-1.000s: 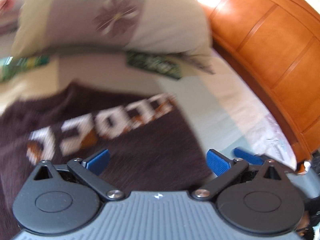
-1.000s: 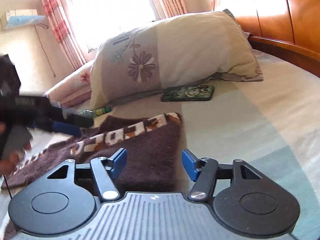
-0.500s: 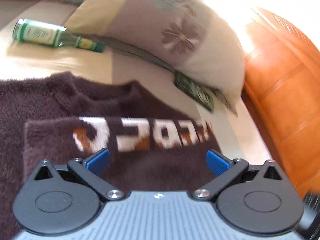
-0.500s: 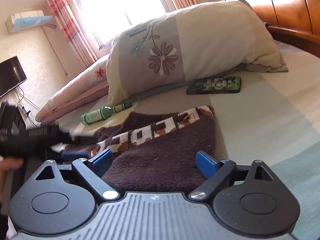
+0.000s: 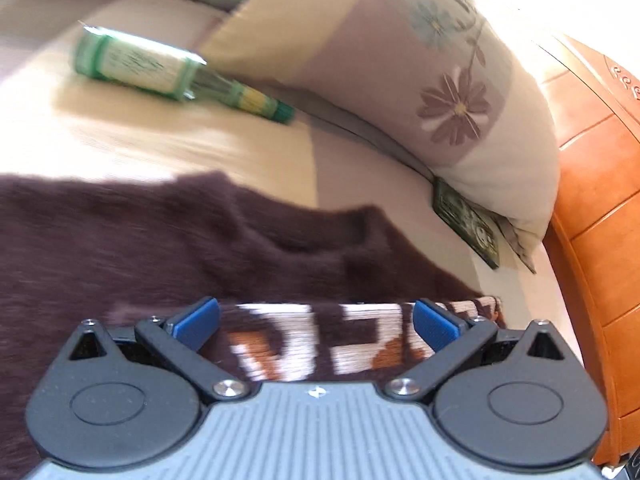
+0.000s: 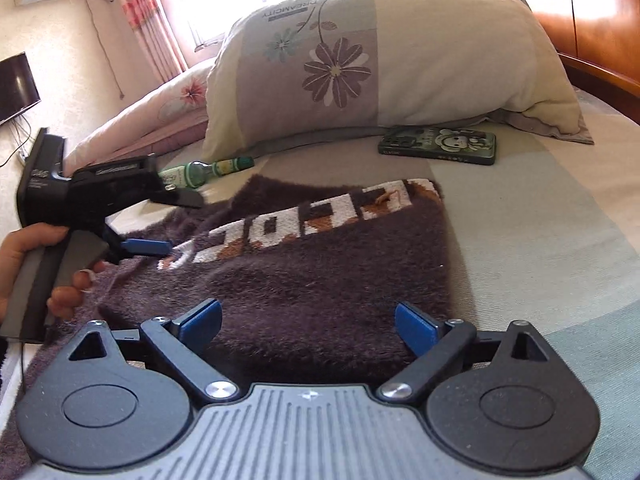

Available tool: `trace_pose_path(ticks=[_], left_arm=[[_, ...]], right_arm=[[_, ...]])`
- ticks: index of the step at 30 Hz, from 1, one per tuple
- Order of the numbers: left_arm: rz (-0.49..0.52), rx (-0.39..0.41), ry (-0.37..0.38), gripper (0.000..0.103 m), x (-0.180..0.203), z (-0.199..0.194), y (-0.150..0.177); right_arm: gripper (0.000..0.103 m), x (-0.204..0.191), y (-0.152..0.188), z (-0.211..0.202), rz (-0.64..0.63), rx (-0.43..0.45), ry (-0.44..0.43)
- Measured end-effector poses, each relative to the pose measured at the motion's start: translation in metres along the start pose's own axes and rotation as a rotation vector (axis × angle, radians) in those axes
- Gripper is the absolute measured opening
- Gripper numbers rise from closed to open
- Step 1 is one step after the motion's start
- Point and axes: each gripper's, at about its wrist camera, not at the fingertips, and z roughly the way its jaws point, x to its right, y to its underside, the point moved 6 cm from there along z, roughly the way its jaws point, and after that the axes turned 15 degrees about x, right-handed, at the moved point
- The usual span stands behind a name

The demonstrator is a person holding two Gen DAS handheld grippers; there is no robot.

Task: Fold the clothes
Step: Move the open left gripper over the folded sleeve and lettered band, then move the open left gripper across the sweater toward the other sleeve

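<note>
A dark brown fuzzy sweater [image 6: 320, 272] with white and orange letters lies folded on the bed, and it also fills the lower left wrist view [image 5: 160, 240]. My right gripper [image 6: 308, 324] hovers over its near edge. Its jaws are opening wide, and the pads press on nothing. My left gripper [image 5: 316, 322] is open above the lettered band with nothing pinched. In the right wrist view the left gripper [image 6: 168, 222] sits at the sweater's left side, held by a hand [image 6: 24, 256].
A big flowered pillow [image 6: 380, 68] lies behind the sweater. A green bottle [image 6: 208, 170] and a flat green case [image 6: 440, 144] rest on the sheet near it. The wooden headboard [image 5: 600, 240] runs along the right. A pink quilt [image 6: 160, 116] is at the far left.
The right gripper's jaws have spread much wider and it has shifted left over the sweater. The left gripper has rolled and slid left along the lettered band, bringing the bottle into view.
</note>
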Motion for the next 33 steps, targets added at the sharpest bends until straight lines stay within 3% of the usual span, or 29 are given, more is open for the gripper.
trace_pose_path(ticks=[5,7,11,14,18,21,25,28,33], left_arm=[[0.033,-0.039,0.131,0.102,0.020,-0.022,0.017],[0.086,-0.067,0.103,0.102,0.021,-0.023,0.025],[0.130,-0.092,-0.066,0.102,-0.003,-0.027,0.033],[0.115,-0.064,-0.042,0.102,0.000,-0.040,0.028],[0.075,-0.059,0.100,0.102,0.036,-0.041,0.023],[0.112,-0.099,0.183,0.102,0.073,-0.023,0.037],[0.179,-0.155,0.242,0.102,0.114,0.010,0.066],[0.167,-0.179,0.265,0.102,0.123,0.027,0.086],[0.121,-0.190,0.266,0.102,0.119,0.025,0.096]], right_arm=[[0.100,-0.003,0.002,0.000,-0.012,0.000,0.002],[0.101,-0.005,0.003,0.000,-0.024,-0.001,0.006],[0.101,-0.005,0.003,0.000,-0.034,-0.002,0.008],[0.102,-0.002,0.001,-0.002,-0.013,0.005,0.000],[0.103,-0.004,0.000,-0.006,-0.012,0.008,-0.037],[0.103,-0.008,0.007,-0.007,-0.078,-0.002,-0.029],[0.103,-0.011,0.017,-0.008,-0.211,-0.010,0.017],[0.103,-0.006,0.021,-0.010,-0.276,-0.018,0.076],[0.103,0.026,0.028,-0.007,-0.194,-0.087,0.132]])
